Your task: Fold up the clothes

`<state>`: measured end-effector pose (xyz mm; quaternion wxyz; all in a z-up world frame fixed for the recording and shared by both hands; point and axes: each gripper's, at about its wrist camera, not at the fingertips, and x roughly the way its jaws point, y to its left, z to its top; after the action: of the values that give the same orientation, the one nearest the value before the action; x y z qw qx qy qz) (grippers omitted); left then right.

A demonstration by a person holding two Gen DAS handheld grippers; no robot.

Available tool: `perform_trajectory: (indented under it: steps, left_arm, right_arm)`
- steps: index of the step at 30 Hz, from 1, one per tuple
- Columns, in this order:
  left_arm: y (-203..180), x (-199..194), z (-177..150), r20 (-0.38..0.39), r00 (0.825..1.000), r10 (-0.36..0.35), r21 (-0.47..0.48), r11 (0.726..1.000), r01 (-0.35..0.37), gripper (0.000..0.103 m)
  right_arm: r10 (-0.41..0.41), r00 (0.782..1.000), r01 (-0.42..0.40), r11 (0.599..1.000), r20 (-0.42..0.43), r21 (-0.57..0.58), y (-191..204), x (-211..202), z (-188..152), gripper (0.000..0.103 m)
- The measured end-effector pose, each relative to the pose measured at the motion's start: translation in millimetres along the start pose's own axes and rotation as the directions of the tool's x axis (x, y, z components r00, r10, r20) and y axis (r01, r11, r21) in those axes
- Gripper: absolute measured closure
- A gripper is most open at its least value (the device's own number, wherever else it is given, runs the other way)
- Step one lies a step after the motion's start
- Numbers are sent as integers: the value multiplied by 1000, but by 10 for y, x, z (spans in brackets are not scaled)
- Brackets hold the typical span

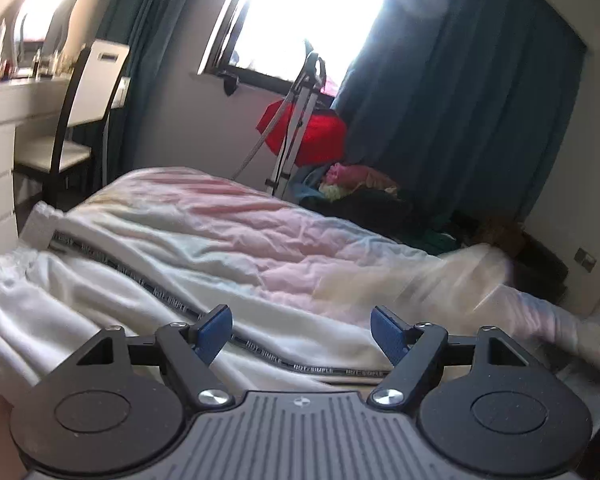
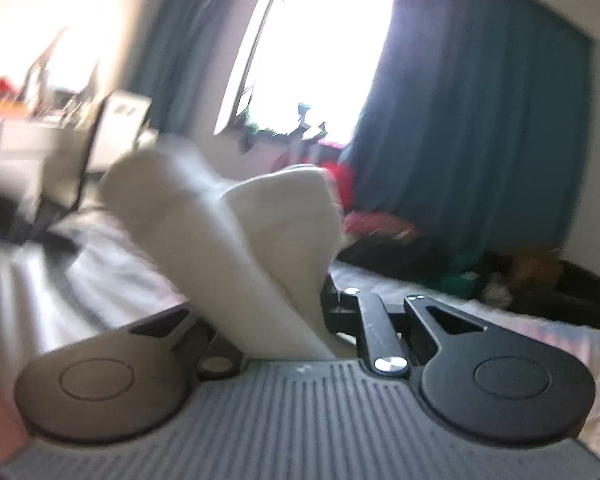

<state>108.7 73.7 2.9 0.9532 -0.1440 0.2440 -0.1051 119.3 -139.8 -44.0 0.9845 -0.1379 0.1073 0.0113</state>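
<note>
A: How many garments do you count on the bed [image 1: 204,216]?

B: One for folding: white trousers [image 1: 112,280] with an elastic waistband at the near left and one black printed stripe. There are also two grippers, one chair [image 1: 88,120], one window [image 1: 300,20] and one pile of mixed clothes [image 1: 364,192] at the far right.

A: What are the grippers doing?

B: The left gripper [image 1: 302,334] hangs over the trousers with its blue pads wide apart and nothing between them. The right gripper [image 2: 284,320] is closed on a fold of the white cloth, which stands up in front of its camera.

A: Which way do the trousers lie?

B: Their long axis goes from the waistband at the near left to the leg end at the right, which is lifted and blurred.

A: And room for moving?

B: The bed's far edge is near the chair; the pink sheet beyond the trousers is bare.
</note>
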Motion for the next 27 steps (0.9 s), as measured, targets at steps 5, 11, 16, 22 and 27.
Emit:
perform_trajectory:
  steps: [5,11,16,22,27]
  left_arm:
    - [128,33,-36,-28,999,-24,-53,998,23,25]
    - [196,54,-76,-52,996,-68,-93,994,63,25]
    - [239,-4,-61,-47,994,-97,-132,987,90,25]
    - [177,-59,-73,-49,993,-107,-115,988,101,25]
    - [46,0,-145,-80,987,-142,-77,988,136,25]
  right_arm:
    - [64,992,-72,995,-106,-68,262,68,-285,88]
    - [157,966,-166,986,-206,-26,333,10,-307,62]
    - [375,894,-360,927,-245,108,318,-173,-239,27]
    - [495,842,-398,839,-215,372,-220,-461,-103,28]
    - [468,867,-307,770,-169,559,-825,-250,84,28]
